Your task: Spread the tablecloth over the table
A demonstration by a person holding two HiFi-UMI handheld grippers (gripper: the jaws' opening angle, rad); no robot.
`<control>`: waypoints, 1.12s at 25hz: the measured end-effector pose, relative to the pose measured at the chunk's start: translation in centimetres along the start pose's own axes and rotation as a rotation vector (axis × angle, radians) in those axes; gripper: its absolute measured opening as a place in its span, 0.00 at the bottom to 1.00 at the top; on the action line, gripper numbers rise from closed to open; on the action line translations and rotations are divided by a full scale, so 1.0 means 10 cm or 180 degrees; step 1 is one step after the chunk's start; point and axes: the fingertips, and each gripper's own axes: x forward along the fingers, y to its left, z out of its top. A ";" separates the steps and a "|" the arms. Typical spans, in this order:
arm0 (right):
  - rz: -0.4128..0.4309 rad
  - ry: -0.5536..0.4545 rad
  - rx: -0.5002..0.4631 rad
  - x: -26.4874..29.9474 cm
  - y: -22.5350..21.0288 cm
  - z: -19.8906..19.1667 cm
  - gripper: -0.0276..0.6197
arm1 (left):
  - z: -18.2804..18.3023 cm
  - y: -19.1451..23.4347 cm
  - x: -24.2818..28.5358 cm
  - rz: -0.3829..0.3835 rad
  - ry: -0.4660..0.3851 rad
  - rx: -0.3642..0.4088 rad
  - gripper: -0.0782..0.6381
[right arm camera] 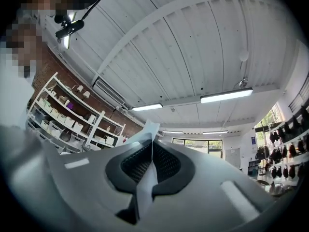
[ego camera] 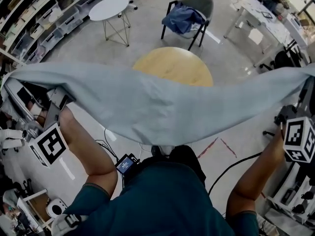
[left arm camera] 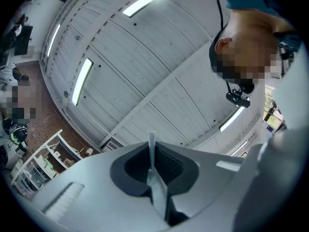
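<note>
The tablecloth [ego camera: 162, 107] seems soft and light, sagging between the left gripper [left arm camera: 152, 173] and right gripper [right arm camera: 150, 170], each pinching one corner.

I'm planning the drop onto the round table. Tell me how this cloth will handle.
Likely floppy: the tablecloth sags deeply between the left gripper and right gripper. Probably light, since thin pinched edges carry it. It may drape unevenly over the table.
</note>
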 end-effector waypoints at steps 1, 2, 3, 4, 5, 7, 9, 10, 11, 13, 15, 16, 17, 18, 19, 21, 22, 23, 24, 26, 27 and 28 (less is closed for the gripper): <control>0.0019 0.0003 0.0005 0.10 0.01 -0.05 0.06 | -0.05 -0.01 0.04 0.0012 -0.0008 0.0020 0.11; 0.0039 -0.0001 0.0014 0.21 0.01 -0.10 0.06 | -0.12 -0.03 0.08 0.0027 -0.0016 0.0045 0.11; 0.0062 -0.0008 0.0028 0.32 0.02 -0.18 0.06 | -0.20 -0.05 0.11 0.0047 -0.0022 0.0075 0.11; 0.0085 -0.0015 0.0047 0.45 0.02 -0.26 0.06 | -0.28 -0.07 0.15 0.0070 -0.0025 0.0110 0.11; 0.0108 -0.0020 0.0072 0.58 0.02 -0.35 0.06 | -0.37 -0.09 0.19 0.0099 -0.0023 0.0152 0.11; 0.0164 -0.0005 0.0134 0.85 0.03 -0.54 0.06 | -0.55 -0.09 0.29 0.0179 0.0004 0.0264 0.11; 0.0256 0.0048 0.0207 1.17 0.05 -0.75 0.06 | -0.75 -0.09 0.39 0.0289 0.0061 0.0373 0.11; 0.0303 0.0074 0.0243 1.35 0.05 -0.86 0.06 | -0.86 -0.09 0.44 0.0344 0.0081 0.0413 0.11; 0.0344 0.0097 0.0277 1.52 0.05 -0.98 0.06 | -0.97 -0.10 0.50 0.0399 0.0096 0.0451 0.11; 0.0424 0.0144 0.0330 1.83 0.05 -1.23 0.06 | -1.21 -0.10 0.59 0.0506 0.0136 0.0533 0.11; 0.0508 0.0200 0.0341 2.14 0.07 -1.49 0.06 | -1.45 -0.10 0.71 0.0565 0.0224 0.0694 0.11; 0.0546 0.0232 0.0336 2.29 0.09 -1.62 0.06 | -1.57 -0.10 0.77 0.0571 0.0284 0.0804 0.11; 0.0578 0.0268 0.0330 2.43 0.11 -1.75 0.06 | -1.70 -0.08 0.82 0.0603 0.0345 0.0869 0.11; 0.0602 0.0310 0.0322 2.57 0.13 -1.88 0.06 | -1.84 -0.03 0.85 0.0645 0.0406 0.0883 0.11; 0.0615 0.0362 0.0308 2.70 0.16 -2.00 0.06 | -1.97 0.02 0.88 0.0656 0.0473 0.0881 0.11; 0.0614 0.0493 0.0257 2.93 0.20 -2.27 0.06 | -2.24 0.14 0.95 0.0670 0.0622 0.0842 0.11; 0.0606 0.0568 0.0227 3.03 0.22 -2.41 0.06 | -2.38 0.23 0.98 0.0691 0.0690 0.0807 0.11; 0.0598 0.0648 0.0203 3.13 0.23 -2.56 0.06 | -2.51 0.33 1.01 0.0708 0.0756 0.0784 0.11; 0.0588 0.0730 0.0191 3.24 0.23 -2.72 0.06 | -2.65 0.43 1.04 0.0718 0.0823 0.0782 0.11; 0.0552 0.0877 0.0209 3.45 0.24 -3.05 0.06 | -2.97 0.63 1.11 0.0711 0.0968 0.0844 0.11; 0.0525 0.0944 0.0220 3.55 0.25 -3.21 0.06 | -3.16 0.73 1.13 0.0700 0.1056 0.0888 0.11; 0.0497 0.1018 0.0222 3.63 0.27 -3.37 0.06 | -3.37 0.84 1.13 0.0687 0.1154 0.0923 0.11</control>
